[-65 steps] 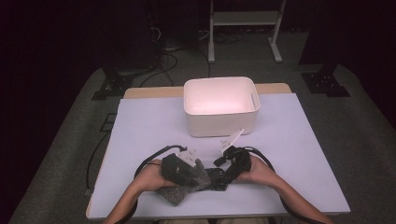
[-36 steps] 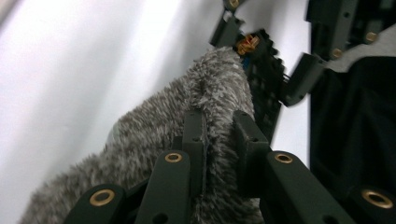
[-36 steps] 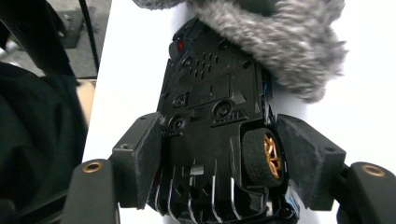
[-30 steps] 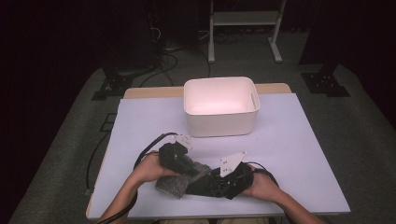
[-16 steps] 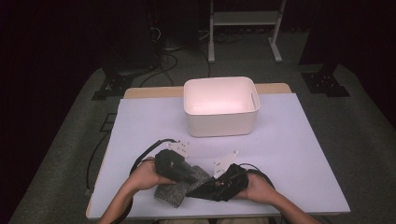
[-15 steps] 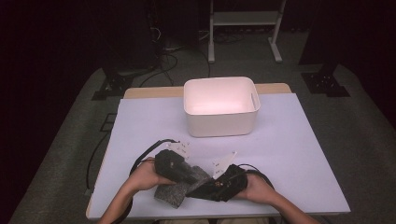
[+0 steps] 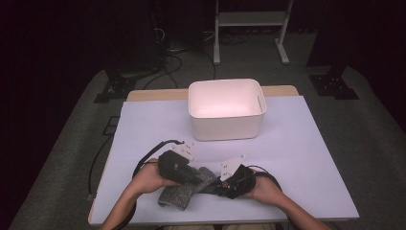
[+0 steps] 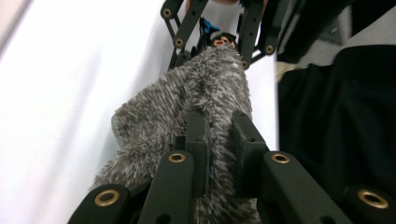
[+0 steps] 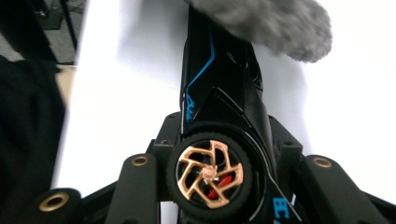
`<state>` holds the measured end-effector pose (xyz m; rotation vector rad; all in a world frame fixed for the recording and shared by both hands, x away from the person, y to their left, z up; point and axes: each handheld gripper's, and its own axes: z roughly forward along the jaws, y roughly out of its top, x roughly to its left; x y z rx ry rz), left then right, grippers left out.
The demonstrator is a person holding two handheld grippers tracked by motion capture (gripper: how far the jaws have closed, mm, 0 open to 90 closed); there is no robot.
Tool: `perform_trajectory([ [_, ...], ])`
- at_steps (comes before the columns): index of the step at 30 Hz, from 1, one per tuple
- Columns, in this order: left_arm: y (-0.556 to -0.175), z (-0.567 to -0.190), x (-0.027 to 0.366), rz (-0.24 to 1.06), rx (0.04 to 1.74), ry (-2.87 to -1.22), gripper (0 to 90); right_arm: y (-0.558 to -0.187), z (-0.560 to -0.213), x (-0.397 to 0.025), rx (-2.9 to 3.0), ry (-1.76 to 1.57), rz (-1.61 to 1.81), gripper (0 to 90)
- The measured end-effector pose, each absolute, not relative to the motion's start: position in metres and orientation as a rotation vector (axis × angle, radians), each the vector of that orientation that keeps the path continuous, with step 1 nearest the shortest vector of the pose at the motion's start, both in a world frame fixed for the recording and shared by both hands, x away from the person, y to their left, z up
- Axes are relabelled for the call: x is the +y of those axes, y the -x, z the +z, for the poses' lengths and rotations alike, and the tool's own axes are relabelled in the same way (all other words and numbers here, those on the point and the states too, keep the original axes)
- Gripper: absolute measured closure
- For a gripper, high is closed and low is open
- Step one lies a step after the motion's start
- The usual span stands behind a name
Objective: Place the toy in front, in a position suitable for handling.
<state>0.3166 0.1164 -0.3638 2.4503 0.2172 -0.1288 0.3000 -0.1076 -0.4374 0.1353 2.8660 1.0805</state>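
Note:
A grey fuzzy cloth (image 7: 178,195) lies near the table's front edge, and my left gripper (image 7: 187,171) is shut on its upper fold. In the left gripper view both jaws pinch the grey cloth (image 8: 196,98), with the left gripper (image 8: 219,140) closed through the pile. My right gripper (image 7: 224,184) is shut on a black toy car (image 9: 218,93) with blue lines and a bronze wheel (image 9: 209,175). The car's far end goes under the grey cloth (image 9: 271,23). The right gripper (image 8: 215,23) faces the left one across the cloth.
A white bin (image 7: 226,108) stands open at the middle back of the white table (image 7: 306,158). Cables trail from both grippers over the table. Dark floor, a metal stand and black equipment lie beyond the far edge.
Both grippers have come nearer the front edge. The right one has dropped and pushed left with the car into the cloth, while the left keeps its hold on the cloth.

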Motion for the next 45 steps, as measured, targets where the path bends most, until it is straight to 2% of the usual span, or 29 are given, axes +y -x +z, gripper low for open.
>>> perform_trajectory([
  [4,-0.323,-0.365,0.105,-0.065,0.217,-2.516,79.4,-0.316,-0.439,-0.110,2.863,-0.189,1.088,55.8],
  [7,-0.323,-0.369,0.101,-0.066,0.203,-2.531,79.4,-0.317,-0.441,-0.111,2.861,-0.208,1.105,55.3],
  [11,-0.321,-0.370,0.104,-0.065,0.209,-2.518,79.3,-0.314,-0.439,-0.118,2.853,-0.225,1.140,44.0],
  [15,-0.319,-0.371,0.105,-0.064,0.186,-2.509,78.7,-0.310,-0.435,-0.135,2.823,-0.242,1.171,41.7],
  [20,-0.319,-0.370,0.103,-0.047,0.184,-2.524,78.4,-0.306,-0.435,-0.151,2.791,-0.294,1.215,43.8],
  [24,-0.318,-0.367,0.097,-0.015,0.151,-2.553,78.5,-0.306,-0.437,-0.151,2.776,-0.288,1.232,56.2],
  [29,-0.317,-0.366,0.084,-0.019,0.114,-2.568,79.9,-0.303,-0.437,-0.151,2.762,-0.268,1.229,56.7],
  [39,-0.316,-0.365,0.034,-0.016,-0.006,-2.625,80.1,-0.301,-0.439,-0.151,2.744,-0.270,1.242,56.7],
  [45,-0.321,-0.365,0.038,-0.048,-0.003,-2.616,80.5,-0.301,-0.438,-0.150,2.747,-0.285,1.245,56.7],
])
